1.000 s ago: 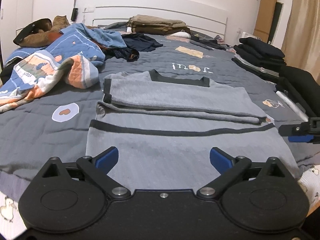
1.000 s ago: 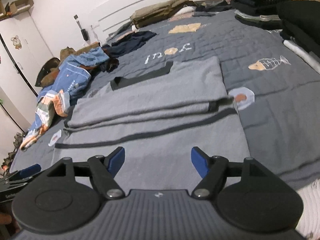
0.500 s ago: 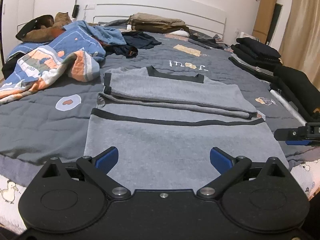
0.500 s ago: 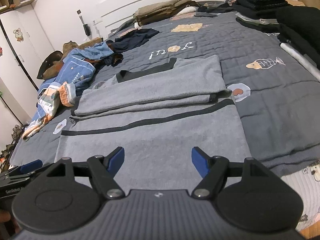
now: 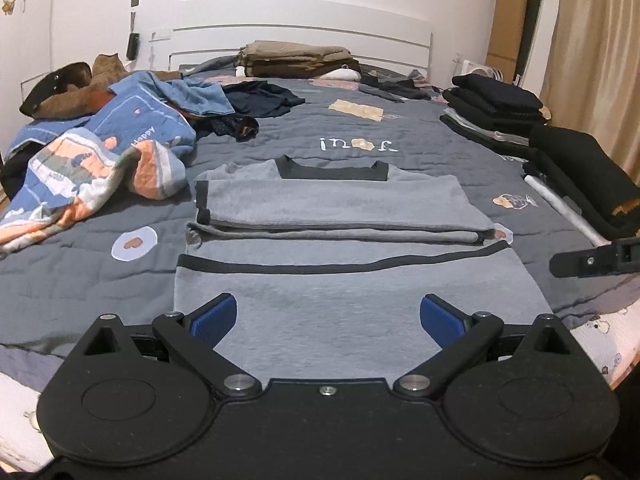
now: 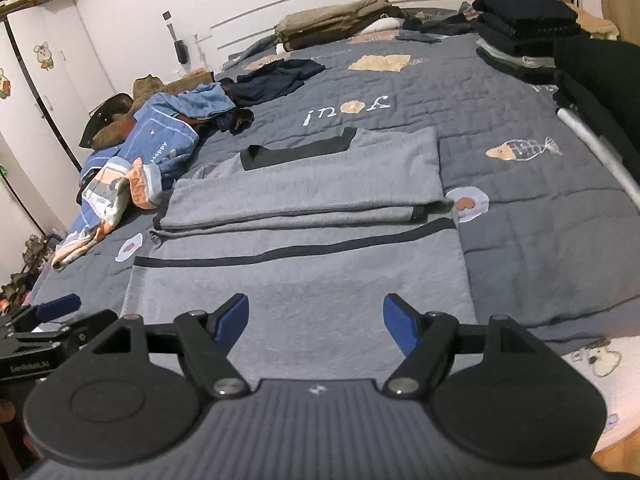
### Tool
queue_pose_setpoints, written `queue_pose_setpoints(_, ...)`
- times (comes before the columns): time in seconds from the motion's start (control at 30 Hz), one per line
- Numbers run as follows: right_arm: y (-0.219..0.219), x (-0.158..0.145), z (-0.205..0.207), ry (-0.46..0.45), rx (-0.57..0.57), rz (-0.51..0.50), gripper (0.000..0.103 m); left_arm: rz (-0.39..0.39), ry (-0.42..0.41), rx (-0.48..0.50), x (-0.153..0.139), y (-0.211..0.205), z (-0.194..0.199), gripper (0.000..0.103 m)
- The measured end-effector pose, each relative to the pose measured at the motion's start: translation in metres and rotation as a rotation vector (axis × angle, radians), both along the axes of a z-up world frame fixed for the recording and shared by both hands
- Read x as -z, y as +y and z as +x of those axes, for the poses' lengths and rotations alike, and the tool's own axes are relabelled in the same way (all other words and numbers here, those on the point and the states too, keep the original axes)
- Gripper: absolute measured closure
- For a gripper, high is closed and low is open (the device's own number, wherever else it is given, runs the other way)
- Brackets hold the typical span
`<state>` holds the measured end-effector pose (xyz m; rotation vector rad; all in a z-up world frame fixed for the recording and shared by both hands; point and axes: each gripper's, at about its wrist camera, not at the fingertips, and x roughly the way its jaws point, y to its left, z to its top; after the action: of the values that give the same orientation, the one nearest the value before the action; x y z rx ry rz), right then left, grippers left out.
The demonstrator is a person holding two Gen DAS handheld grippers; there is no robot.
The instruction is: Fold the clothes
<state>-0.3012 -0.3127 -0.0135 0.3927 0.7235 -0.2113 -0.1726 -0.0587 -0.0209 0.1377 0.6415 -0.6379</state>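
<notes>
Grey sweater [image 5: 344,216] lies sleeve-folded at twelve o'clock; both grippers, left gripper [image 5: 327,314] and right gripper [image 6: 316,322], have backed off, jaws open and empty.

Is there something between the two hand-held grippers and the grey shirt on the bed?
Nothing visible. The left hand-held gripper and right hand-held gripper are both open above the grey shirt's near edge, and no other clothing lies on it.
</notes>
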Motion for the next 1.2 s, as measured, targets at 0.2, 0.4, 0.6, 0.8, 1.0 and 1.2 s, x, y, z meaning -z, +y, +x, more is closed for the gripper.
queue_pose_setpoints(0.2,0.003,-0.003,-0.006,0.031,-0.006,-0.003,0.028,0.03,0.023,0.034,-0.007,0.004,-0.005,0.004)
queue_pose_setpoints(0.4,0.012,-0.003,-0.014,0.072,-0.028,-0.014,0.028,0.058,0.048,0.059,-0.013,0.01,-0.007,0.004)
queue_pose_setpoints(0.6,0.016,-0.011,-0.014,0.084,-0.046,-0.037,0.028,0.081,0.033,0.06,-0.022,0.016,-0.006,0.004)
queue_pose_setpoints(0.8,0.017,-0.019,-0.012,0.083,-0.064,-0.05,0.028,0.103,0.02,0.06,-0.032,0.022,-0.005,0.004)
queue_pose_setpoints(1.0,0.018,-0.025,-0.009,0.081,-0.081,-0.061,0.028,0.113,0.006,0.055,-0.036,0.026,-0.003,0.004)
queue_pose_setpoints(1.2,0.016,-0.023,-0.005,0.073,-0.093,-0.069,0.028,0.106,0.002,0.043,-0.032,0.028,0.003,0.004)
